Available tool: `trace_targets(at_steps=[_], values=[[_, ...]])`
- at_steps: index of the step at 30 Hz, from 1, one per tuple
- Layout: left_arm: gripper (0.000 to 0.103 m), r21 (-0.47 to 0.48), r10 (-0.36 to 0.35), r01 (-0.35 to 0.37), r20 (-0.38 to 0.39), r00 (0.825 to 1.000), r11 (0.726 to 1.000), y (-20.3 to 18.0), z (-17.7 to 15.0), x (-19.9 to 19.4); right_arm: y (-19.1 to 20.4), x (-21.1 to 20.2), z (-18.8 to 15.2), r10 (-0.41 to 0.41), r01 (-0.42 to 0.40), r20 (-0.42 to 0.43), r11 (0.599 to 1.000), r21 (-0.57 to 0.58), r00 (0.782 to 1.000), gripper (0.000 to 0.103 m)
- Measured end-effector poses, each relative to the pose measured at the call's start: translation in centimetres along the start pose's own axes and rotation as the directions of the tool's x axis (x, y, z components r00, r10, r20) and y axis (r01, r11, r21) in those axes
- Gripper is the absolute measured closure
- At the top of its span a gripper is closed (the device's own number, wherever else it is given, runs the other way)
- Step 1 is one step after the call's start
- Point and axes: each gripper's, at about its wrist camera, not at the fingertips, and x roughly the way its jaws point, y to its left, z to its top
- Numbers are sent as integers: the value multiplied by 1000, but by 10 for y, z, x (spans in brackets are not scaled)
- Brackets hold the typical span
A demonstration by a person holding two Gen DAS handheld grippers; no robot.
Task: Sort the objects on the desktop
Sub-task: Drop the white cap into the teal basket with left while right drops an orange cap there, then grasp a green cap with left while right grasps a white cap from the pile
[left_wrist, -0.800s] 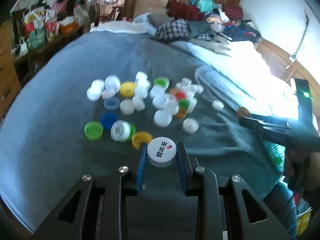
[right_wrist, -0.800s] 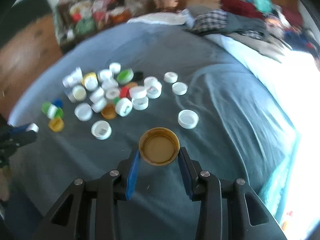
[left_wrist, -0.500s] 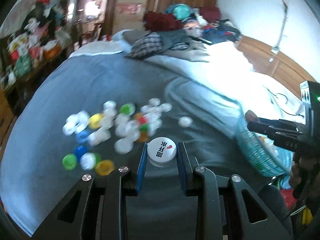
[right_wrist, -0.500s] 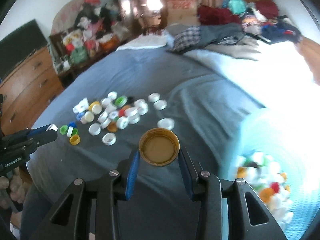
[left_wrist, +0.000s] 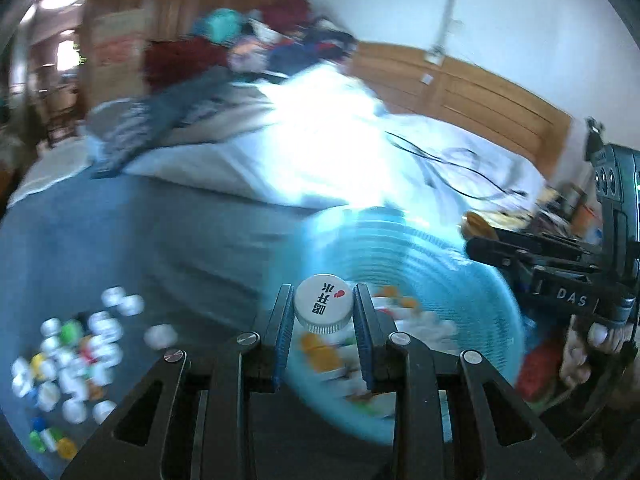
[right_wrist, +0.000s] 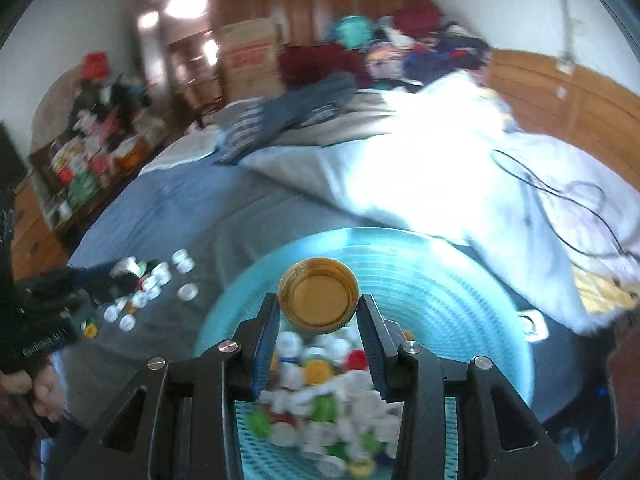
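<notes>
The white cap (left_wrist: 325,306) looks like smooth plastic with a ribbed edge and printed top, and the brown cap (right_wrist: 319,295) is glossy amber plastic with a ridged rim; both sit between matt black gripper fingers (left_wrist: 280,336) faced with blue ribbed pads and set with shiny metal screws (right_wrist: 411,347). The turquoise basket (right_wrist: 460,300) is perforated plastic mesh, lightly shiny, holding a jumble of smooth plastic caps (right_wrist: 320,400). The bed (left_wrist: 140,232) is covered in soft matt grey-blue cloth, the white sheet (right_wrist: 440,168) is rumpled fabric, and the headboard (left_wrist: 460,92) is satin-finished wood.

A home bedroom: a bed (right_wrist: 168,216) with quilt (right_wrist: 460,184), piled clothes (right_wrist: 360,52).
</notes>
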Motion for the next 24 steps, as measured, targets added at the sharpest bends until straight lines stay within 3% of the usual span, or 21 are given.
trace_targets(at_steps=[5, 12, 13, 14, 15, 16, 20, 24], values=[[79, 30, -54, 55, -31, 998, 998, -36, 10, 20, -31, -10, -6, -18, 18, 2, 999, 36, 1000, 59], [77, 20, -44, 44, -21, 999, 999, -39, 12, 21, -32, -6, -17, -10, 10, -5, 999, 45, 1000, 59], [73, 18, -42, 42, -13, 999, 999, -38, 12, 21, -33, -6, -15, -12, 12, -6, 999, 42, 1000, 56], [55, 9, -39, 39, -3, 999, 999, -36, 12, 19, -33, -6, -15, -17, 17, -2, 999, 42, 1000, 47], [37, 0, -21, 21, 22, 1000, 1000, -34, 11, 14, -33, -8, -14, -23, 22, 14, 999, 49, 1000, 22], [31, -5, -2, 2, 43, 999, 1000, -32, 11, 12, -30, -12, -14, -26, 24, 28, 998, 54, 999, 11], [29, -22, 55, -53, 80, 995, 998, -5, -3, -8, -19, -18, -11, -14, 12, 49, 999, 39, 999, 11], [29, -80, 172, -166, 73, 982, 983, 56, -49, -40, 8, -11, -18, 48, -47, 34, 999, -4, 998, 11]])
